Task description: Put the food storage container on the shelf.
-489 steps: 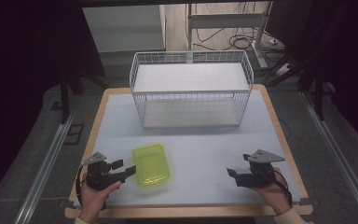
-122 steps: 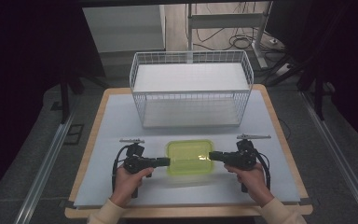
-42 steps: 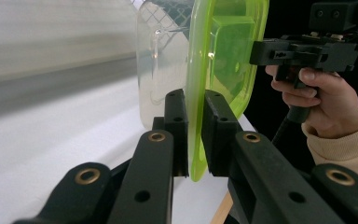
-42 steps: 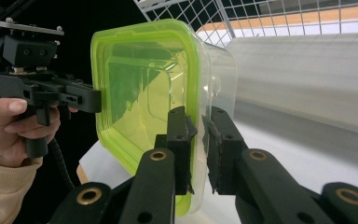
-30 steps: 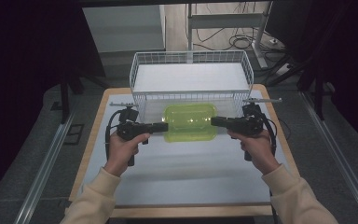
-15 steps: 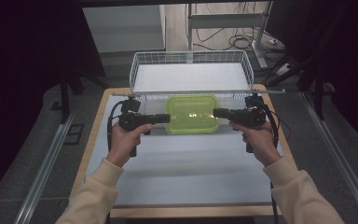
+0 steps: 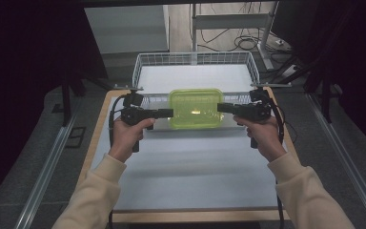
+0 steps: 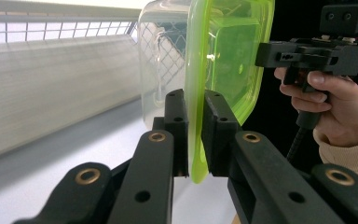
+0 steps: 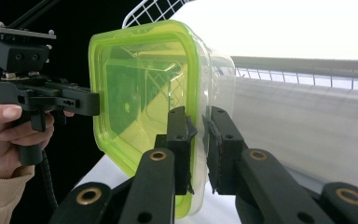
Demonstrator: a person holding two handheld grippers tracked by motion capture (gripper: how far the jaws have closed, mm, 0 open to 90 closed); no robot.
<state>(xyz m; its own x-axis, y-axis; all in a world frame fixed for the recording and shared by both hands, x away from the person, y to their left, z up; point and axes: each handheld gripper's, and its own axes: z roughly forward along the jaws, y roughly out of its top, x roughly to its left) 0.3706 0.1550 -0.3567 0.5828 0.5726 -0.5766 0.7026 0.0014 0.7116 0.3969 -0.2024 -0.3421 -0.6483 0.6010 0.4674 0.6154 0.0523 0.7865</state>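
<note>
green-lidded container (image 7: 196, 109) is off the surface (image 7: 190, 167), held level at the near wall of the wire basket (image 7: 143, 67), not yet over it. i have the left gripper (image 7: 167, 113) pinched tight on the lid's rim at one end and the right gripper (image 7: 221, 108) clamped on the rim at the other, both nearly closed on that thin edge. lift looks done; left to do, i'd judge: clear the wall, lower it inside, let go.

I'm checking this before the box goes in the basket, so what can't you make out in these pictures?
- Container contents: high view, green lid on top hides them.
- Wire basket front wall middle: high view, behind the container.
- Left gripper and right gripper bodies: gripper views, cut off by the bottom edge.
</note>
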